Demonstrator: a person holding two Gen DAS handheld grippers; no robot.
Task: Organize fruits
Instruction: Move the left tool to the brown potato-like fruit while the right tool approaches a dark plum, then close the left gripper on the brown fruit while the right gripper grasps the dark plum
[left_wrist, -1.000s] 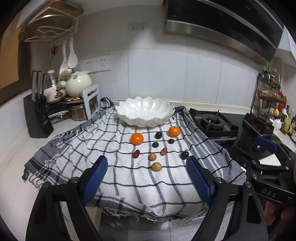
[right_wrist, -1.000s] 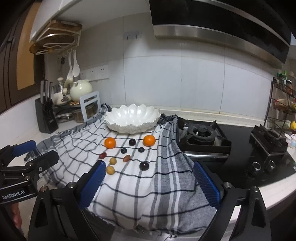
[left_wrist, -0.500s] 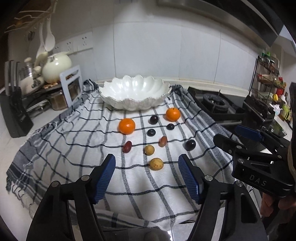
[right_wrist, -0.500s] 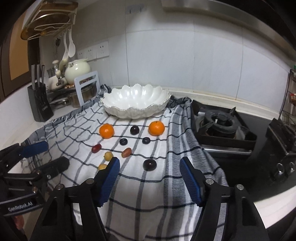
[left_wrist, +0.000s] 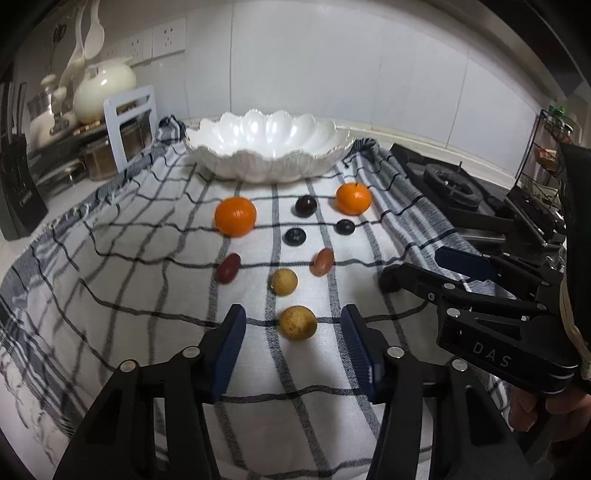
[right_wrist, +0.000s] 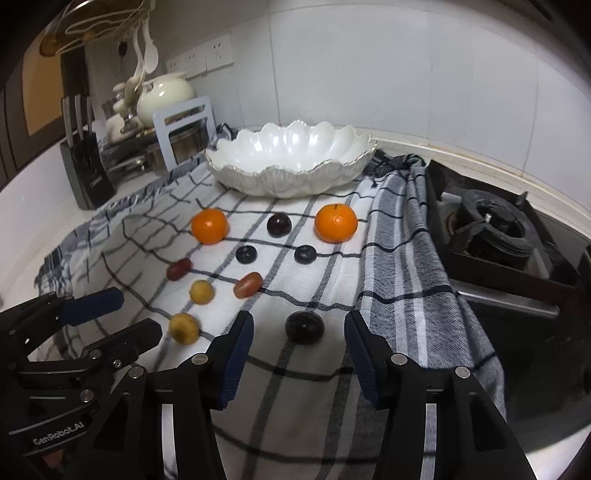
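- While its jaws are closing, left gripper straddles the near yellow fruit; pads not touching it yet.
- Right gripper jaws closing around the dark plum, gaps on both sides.
- Remaining fruit sits on the checked cloth, two oranges farthest.
- White bowl at far edge, empty.

Checked cloth, gas burner, knife block
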